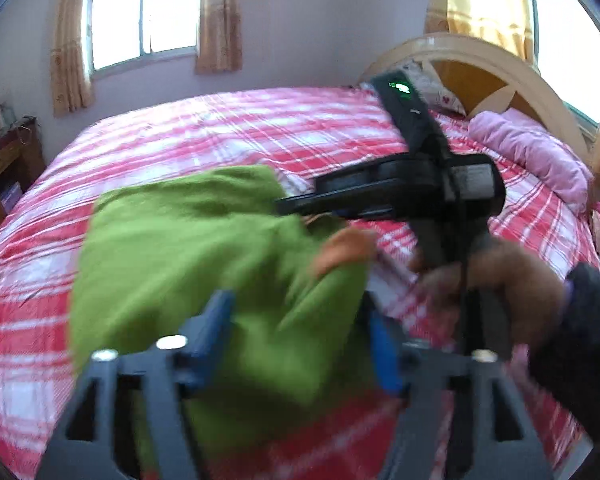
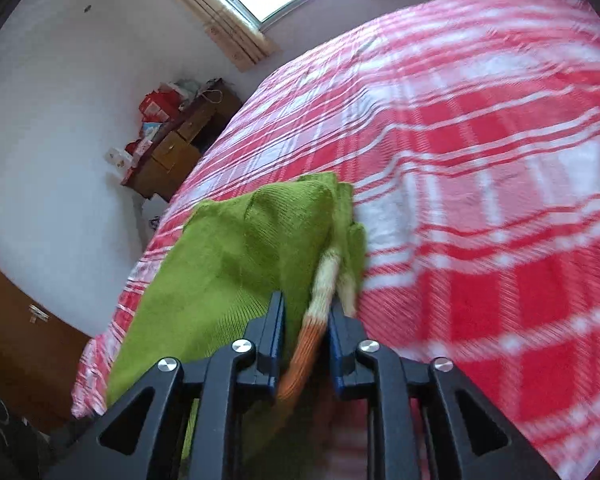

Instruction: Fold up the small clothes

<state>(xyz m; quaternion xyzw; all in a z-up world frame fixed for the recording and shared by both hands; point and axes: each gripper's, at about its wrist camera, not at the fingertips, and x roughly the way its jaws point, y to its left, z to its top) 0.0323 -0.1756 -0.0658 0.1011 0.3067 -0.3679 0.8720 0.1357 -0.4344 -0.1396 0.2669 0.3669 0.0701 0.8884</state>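
Your left gripper [image 1: 300, 332] hovers with its jaws spread wide over a green knitted sweater [image 1: 188, 264] lying on the red-and-white plaid bed [image 1: 228, 128], gripping nothing. Your right gripper [image 2: 305, 320] stands slightly parted around the sweater's orange-and-white cuff [image 2: 312, 332]; whether its pads press the cuff is unclear.

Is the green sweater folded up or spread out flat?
Folded over, not flat: the green sweater lies doubled on the checked bedspread, layers stacked at its edge, orange cuff tucked alongside.
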